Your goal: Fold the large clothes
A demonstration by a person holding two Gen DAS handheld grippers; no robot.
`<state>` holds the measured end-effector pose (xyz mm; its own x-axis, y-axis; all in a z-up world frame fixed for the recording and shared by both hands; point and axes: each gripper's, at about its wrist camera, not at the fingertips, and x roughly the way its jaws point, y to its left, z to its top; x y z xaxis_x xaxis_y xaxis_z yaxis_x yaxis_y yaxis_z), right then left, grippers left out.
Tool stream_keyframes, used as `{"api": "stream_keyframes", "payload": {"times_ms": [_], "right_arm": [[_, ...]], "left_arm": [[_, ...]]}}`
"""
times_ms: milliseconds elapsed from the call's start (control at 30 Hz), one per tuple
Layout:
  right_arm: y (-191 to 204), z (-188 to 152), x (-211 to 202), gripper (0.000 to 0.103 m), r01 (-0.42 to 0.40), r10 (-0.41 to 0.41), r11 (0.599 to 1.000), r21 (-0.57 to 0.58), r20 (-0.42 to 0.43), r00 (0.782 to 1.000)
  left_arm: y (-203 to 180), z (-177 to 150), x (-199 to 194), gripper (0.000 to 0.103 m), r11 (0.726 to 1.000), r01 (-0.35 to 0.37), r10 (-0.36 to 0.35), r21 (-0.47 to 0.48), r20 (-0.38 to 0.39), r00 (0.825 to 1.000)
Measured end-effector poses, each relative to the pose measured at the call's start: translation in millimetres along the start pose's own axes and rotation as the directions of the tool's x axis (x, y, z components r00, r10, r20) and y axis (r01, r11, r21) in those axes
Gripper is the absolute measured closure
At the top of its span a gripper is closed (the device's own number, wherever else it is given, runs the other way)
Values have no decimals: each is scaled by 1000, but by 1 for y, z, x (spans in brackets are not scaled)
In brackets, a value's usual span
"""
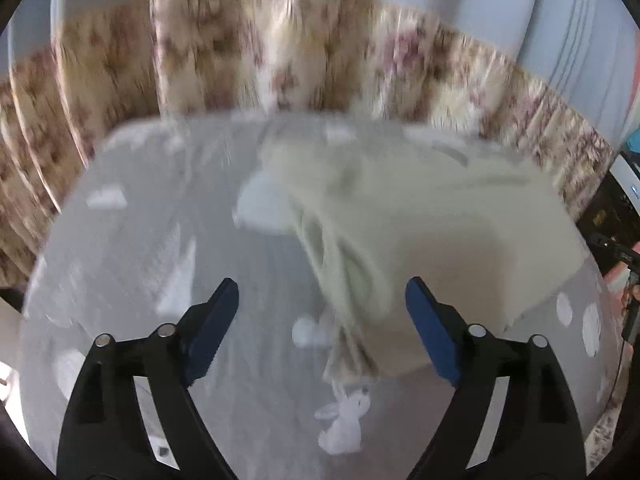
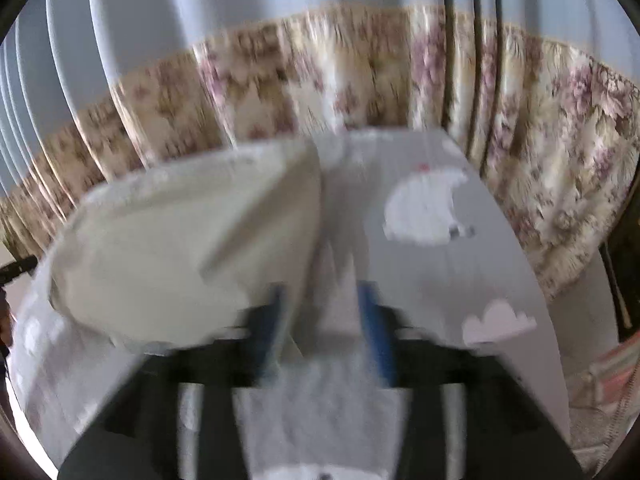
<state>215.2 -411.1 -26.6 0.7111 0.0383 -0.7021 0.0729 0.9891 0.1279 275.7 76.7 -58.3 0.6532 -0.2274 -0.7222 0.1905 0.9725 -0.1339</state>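
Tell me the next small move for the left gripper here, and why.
Probably ease the left gripper forward and to its right, then close on the near edge of the cream garment. Its jaws are wide open with nothing between them, and the bunched folds of the garment lie just ahead on the grey patterned sheet. Both views are blurred; the right gripper cannot be judged.

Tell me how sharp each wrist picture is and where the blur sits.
Left wrist view: the left hand-held gripper is crisp, jaws wide apart, while the cream garment and floral curtain smear with motion. Right wrist view: everything is blurred, even the right hand-held gripper, so its jaw state is unclear; the grey sheet keeps readable cloud prints. Both views bend straight lines at the edges.
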Motion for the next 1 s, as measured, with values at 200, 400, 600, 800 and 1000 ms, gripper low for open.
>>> {"api": "stream_keyframes", "payload": {"times_ms": [200,400,600,800,1000], "right_arm": [[25,15,26,47,-24,24,1000,-1,31,999],[28,10,40,34,-22,20,999,39,33,999],[29,7,38,20,-100,96,994,39,93,991],[24,-3,50,18,-80,74,995,56,98,992],[15,-10,58,18,-43,36,996,75,92,995]], "left_arm": [[-33,23,17,17,999,-50,50,3,-17,999],[-76,19,26,3,993,-112,112,46,11,994],[-113,23,41,3,998,-55,54,-23,-20,998],[-150,22,65,3,998,-53,52,-36,-28,998],[-179,15,84,3,999,-26,25,-21,-40,999]]}}
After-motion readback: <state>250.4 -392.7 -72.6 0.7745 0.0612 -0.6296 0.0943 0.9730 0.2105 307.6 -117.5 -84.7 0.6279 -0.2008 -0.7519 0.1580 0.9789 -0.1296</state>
